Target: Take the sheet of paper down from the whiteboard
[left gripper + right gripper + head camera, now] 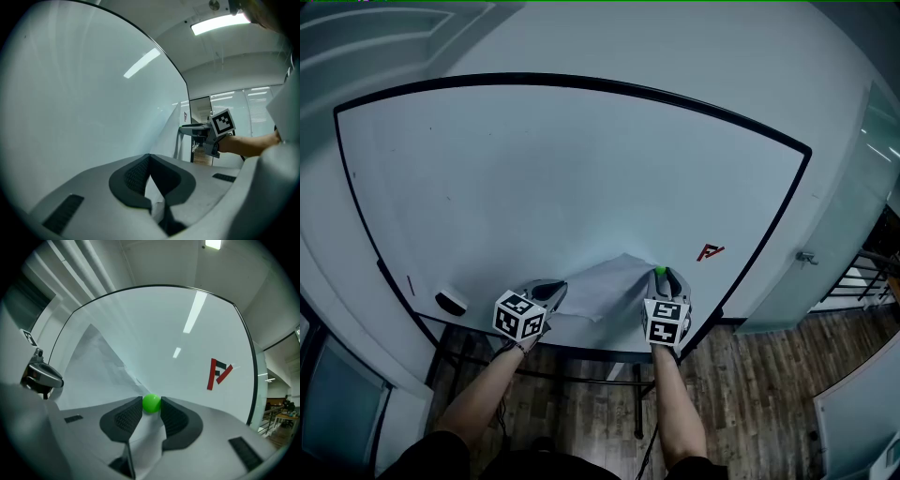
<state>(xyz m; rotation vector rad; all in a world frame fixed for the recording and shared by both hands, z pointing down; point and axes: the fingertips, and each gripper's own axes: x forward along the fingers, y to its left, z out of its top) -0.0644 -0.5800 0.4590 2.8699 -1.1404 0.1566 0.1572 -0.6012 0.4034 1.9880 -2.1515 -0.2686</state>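
The whiteboard (562, 178) fills the head view. A white sheet of paper (614, 286) hangs crumpled near its lower edge, between my two grippers. My left gripper (553, 292) is shut on the sheet's left edge; in the left gripper view the paper (171, 136) runs from the closed jaws (150, 157) toward the right gripper (197, 131). A green round magnet (151, 403) pins the sheet's (93, 371) right corner to the board. My right gripper (151, 401) is shut on this magnet, one pad on each side. The magnet (659, 271) shows just above the right gripper (668, 281).
A red and black logo mark (710, 251) sits on the board right of the magnet. An eraser (450, 303) rests on the tray at the lower left. Below the board are stand legs (637, 394) and wooden floor (750, 394).
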